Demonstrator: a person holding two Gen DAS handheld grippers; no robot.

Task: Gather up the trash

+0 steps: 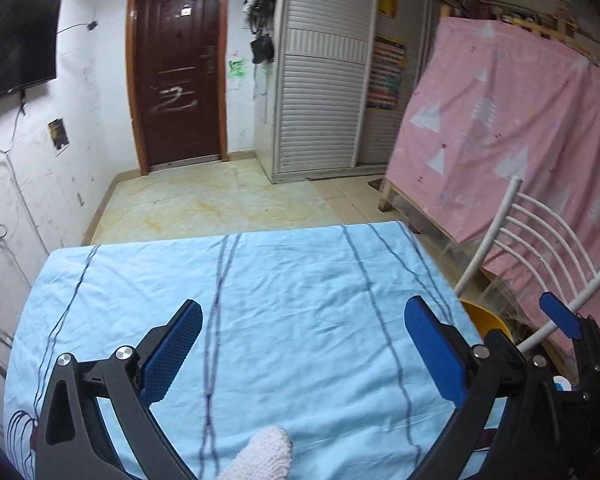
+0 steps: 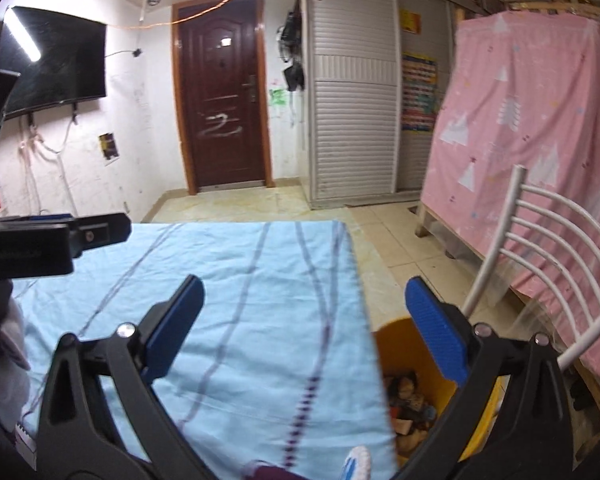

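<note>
Trash (image 2: 410, 404) in yellow bin (image 2: 396, 344); both tools wide, empty

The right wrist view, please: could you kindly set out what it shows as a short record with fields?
surface: table under a light blue cloth with dark stripes
bin: yellow bin on the floor beside the table's right edge, mixed trash inside
right hand-held gripper: open, holding nothing, above the cloth's right edge
left hand-held gripper: partly visible at left
chair: white chair at right
</note>
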